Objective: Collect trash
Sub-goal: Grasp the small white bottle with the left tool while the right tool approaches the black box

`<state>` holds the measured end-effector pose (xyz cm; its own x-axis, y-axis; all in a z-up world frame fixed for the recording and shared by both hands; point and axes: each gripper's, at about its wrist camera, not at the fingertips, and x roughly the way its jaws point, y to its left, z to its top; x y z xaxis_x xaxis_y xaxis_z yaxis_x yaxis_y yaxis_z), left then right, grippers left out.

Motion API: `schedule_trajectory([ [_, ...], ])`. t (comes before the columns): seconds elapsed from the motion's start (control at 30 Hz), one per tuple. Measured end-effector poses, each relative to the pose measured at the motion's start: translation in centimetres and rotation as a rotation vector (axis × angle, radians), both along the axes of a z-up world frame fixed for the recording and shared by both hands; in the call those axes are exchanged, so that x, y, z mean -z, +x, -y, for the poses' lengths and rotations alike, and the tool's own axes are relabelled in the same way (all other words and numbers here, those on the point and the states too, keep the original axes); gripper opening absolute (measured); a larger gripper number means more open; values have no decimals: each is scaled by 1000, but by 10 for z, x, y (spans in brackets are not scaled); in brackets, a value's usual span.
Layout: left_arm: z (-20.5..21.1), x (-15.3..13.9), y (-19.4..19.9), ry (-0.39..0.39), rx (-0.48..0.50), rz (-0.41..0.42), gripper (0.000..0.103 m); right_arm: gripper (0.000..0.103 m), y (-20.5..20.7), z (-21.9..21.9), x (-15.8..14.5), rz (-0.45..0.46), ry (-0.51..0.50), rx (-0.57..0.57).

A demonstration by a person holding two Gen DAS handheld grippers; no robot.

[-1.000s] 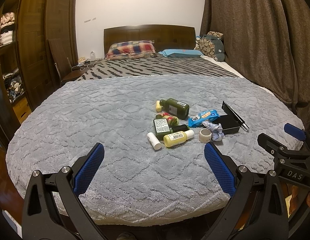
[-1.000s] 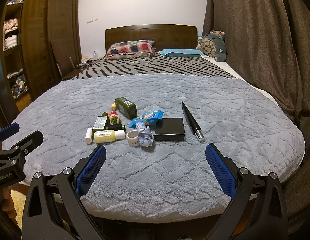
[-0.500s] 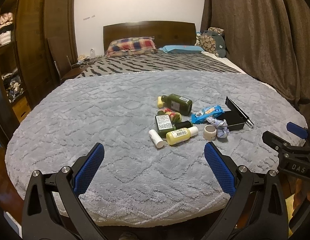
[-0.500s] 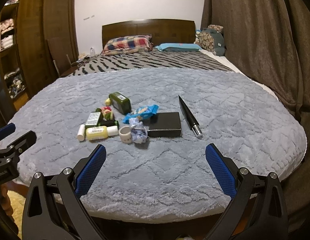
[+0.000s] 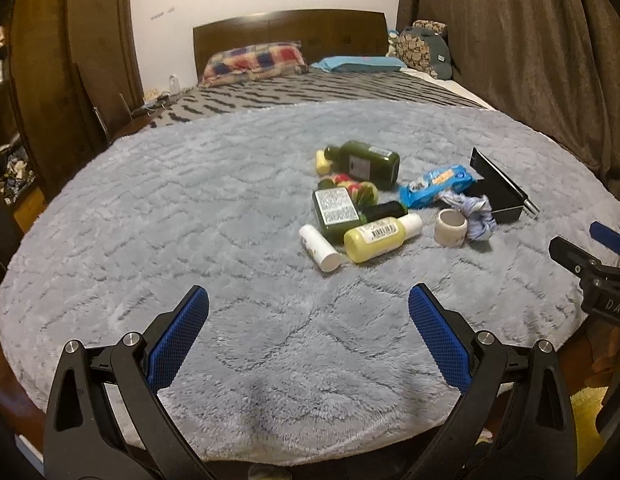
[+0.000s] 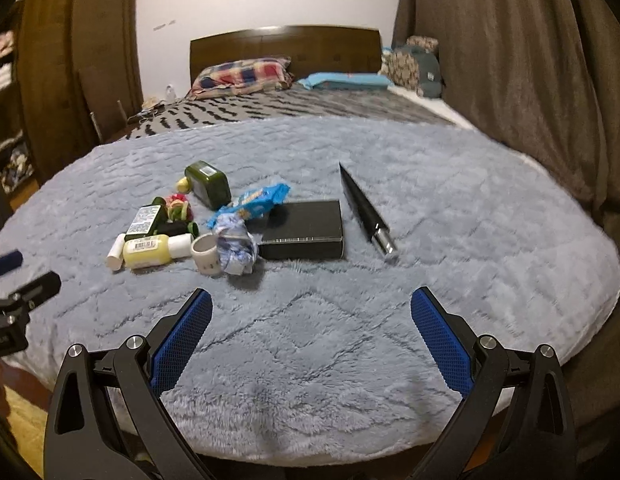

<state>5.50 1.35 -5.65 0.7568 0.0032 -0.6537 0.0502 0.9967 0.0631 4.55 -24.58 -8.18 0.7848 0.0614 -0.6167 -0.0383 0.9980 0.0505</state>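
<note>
The right claw (image 6: 310,332) hung wide open over the grey blanket (image 6: 449,208). Ahead lay a black box (image 6: 306,230), a crumpled wrapper (image 6: 236,248) touching a tape roll (image 6: 206,254), a yellow bottle (image 6: 148,253) and a blue snack packet (image 6: 256,200).

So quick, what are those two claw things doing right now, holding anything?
Left gripper: open, holding nothing.
Right gripper: open, holding nothing.

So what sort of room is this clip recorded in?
A bedroom, most likely in a home: a bed with a wooden headboard and plaid pillow, a grey fleece blanket spread over it, and a wooden wardrobe alongside.
</note>
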Motion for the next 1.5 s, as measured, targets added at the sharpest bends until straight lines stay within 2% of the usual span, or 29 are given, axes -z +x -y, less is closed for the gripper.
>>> schedule_trajectory([
  [0.2, -4, 22, 17, -21, 1, -32, 93, 100, 11, -1, 14, -22, -9, -30],
  [0.33, -7, 37, 35, -27, -31, -69, 79, 99, 24, 5, 25, -56, 17, 0],
  [0.53, -5, 55, 54, -57, -23, -126, 60, 82, 46, 11, 47, -93, 62, 13],
  [0.6, -3, 58, 57, -53, -24, -126, 60, 80, 51, 9, 48, -79, 46, 15],
  [0.77, -2, 62, 68, -70, -28, -131, 60, 81, 67, 4, 52, -76, 34, 15],
  [0.87, -4, 63, 74, -86, -30, -131, 60, 90, 74, 3, 52, -73, 54, 9],
  [0.97, -4, 63, 78, -92, -27, -130, 60, 94, 79, -2, 53, -71, 35, 7],
  [1.4, -6, 62, 102, -116, -21, -122, 58, 94, 107, -4, 54, -76, 30, 33],
  [1.5, -6, 64, 106, -105, -24, -125, 50, 88, 105, -1, 55, -65, 40, 34],
])
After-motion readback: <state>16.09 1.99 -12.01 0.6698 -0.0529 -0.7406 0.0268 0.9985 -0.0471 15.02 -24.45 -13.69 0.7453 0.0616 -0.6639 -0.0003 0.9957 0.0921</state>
